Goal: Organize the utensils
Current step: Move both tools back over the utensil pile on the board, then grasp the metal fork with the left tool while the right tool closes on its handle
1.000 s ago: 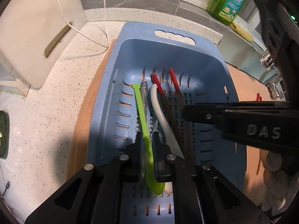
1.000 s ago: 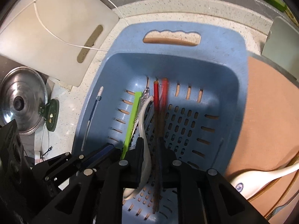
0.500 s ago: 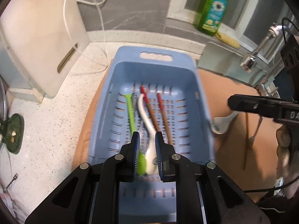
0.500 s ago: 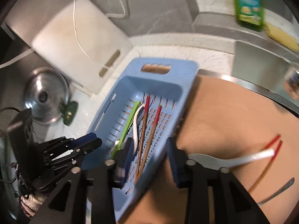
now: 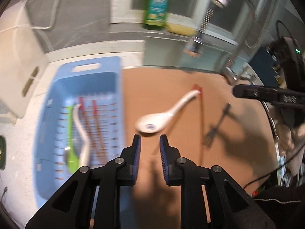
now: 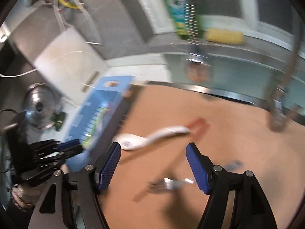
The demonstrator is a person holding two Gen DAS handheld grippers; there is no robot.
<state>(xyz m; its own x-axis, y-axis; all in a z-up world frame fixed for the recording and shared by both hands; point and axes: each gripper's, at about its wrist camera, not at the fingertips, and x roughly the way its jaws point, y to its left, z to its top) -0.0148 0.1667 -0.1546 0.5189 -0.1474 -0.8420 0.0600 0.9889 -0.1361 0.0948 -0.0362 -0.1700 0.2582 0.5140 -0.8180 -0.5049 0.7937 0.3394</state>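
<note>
Left wrist view: white spoon [image 5: 160,117] on the brown mat [image 5: 171,87], blue mark in bowl unreadable, handle pointing up-right. Left gripper [image 5: 150,143] and right gripper [image 6: 153,149] both opening, empty.

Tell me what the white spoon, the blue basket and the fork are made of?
The white spoon looks like glazed ceramic: glossy, thick-walled, with a small blue mark in its bowl. The blue basket seems to be matte moulded plastic, given its slotted floor and cut-out handle. The fork is probably metal, thin and grey, though blur leaves that open.
</note>
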